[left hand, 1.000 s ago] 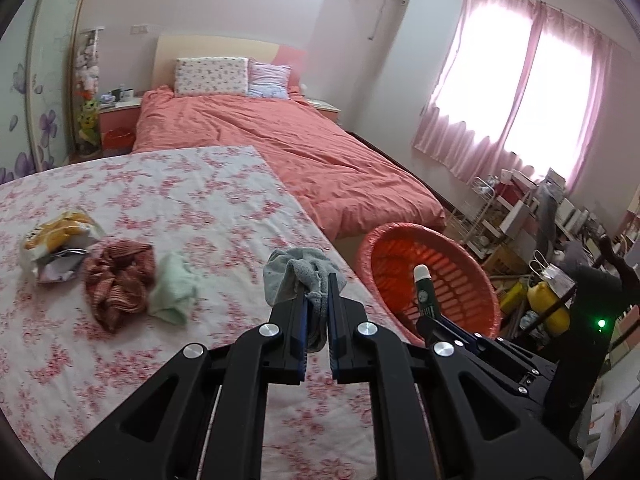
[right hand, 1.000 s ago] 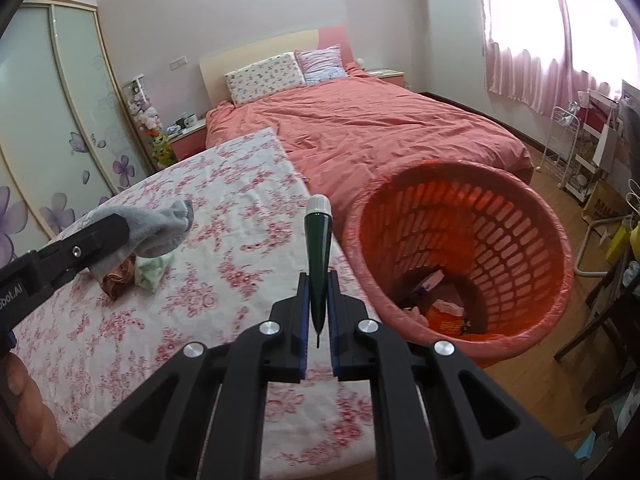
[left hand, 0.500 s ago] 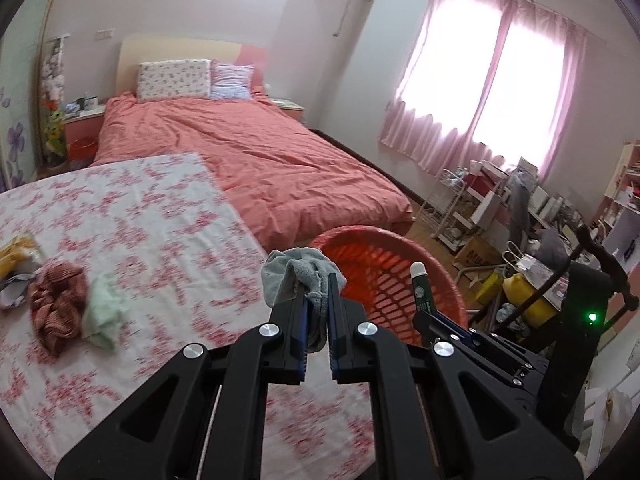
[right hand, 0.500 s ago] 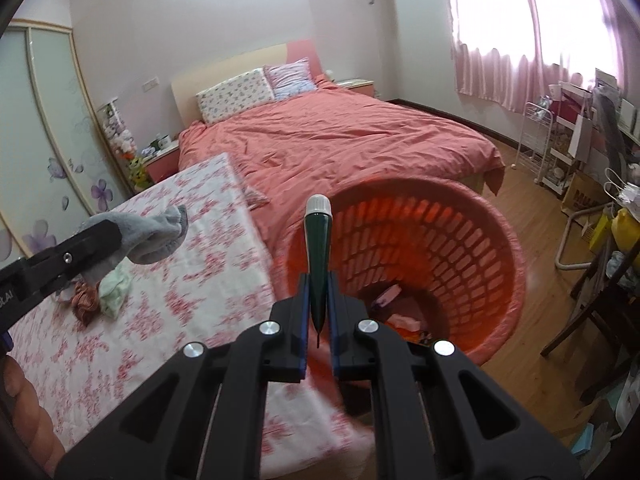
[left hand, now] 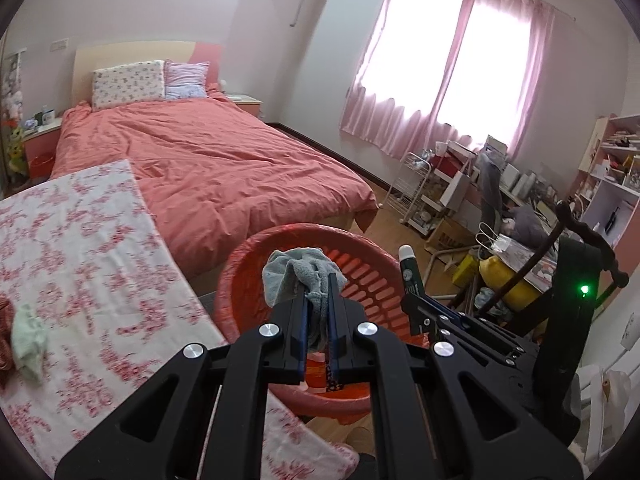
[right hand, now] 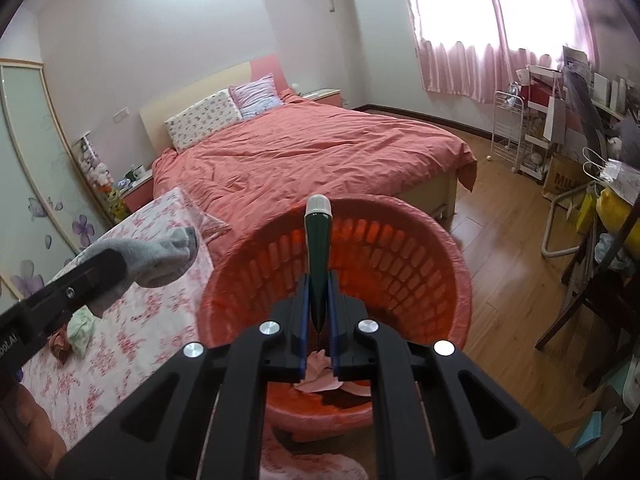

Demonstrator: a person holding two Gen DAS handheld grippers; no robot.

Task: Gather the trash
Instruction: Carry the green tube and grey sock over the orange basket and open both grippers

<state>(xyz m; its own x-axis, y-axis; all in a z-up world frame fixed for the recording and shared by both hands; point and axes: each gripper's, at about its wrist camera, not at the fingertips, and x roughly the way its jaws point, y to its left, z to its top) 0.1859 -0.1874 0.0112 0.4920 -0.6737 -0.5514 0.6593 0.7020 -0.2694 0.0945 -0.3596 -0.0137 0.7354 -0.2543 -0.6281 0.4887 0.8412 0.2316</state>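
My left gripper [left hand: 318, 280] is shut on a grey sock [left hand: 298, 276] and holds it above the orange-red slotted basket [left hand: 360, 248]. My right gripper [right hand: 318, 280] is shut on a dark green tube with a white cap [right hand: 318, 248], over the same basket [right hand: 420, 256]. Pink scraps of trash [right hand: 320, 376] lie in the basket's bottom. The sock [right hand: 160, 256] and left gripper also show at the left of the right wrist view. The tube [left hand: 410, 276] shows to the right in the left wrist view.
A floral cloth-covered surface [left hand: 80, 248] lies left of the basket, with a pale green cloth [left hand: 26, 336] and a red-striped cloth [left hand: 4, 336] on it. A bed with a coral duvet [left hand: 208, 168] is behind. A cluttered desk, shelves and chair [left hand: 520, 232] stand right.
Both grippers have moved right, off the floral surface to above the basket, still holding the sock and the tube. The cloths on the surface have slid toward the left edge of view.
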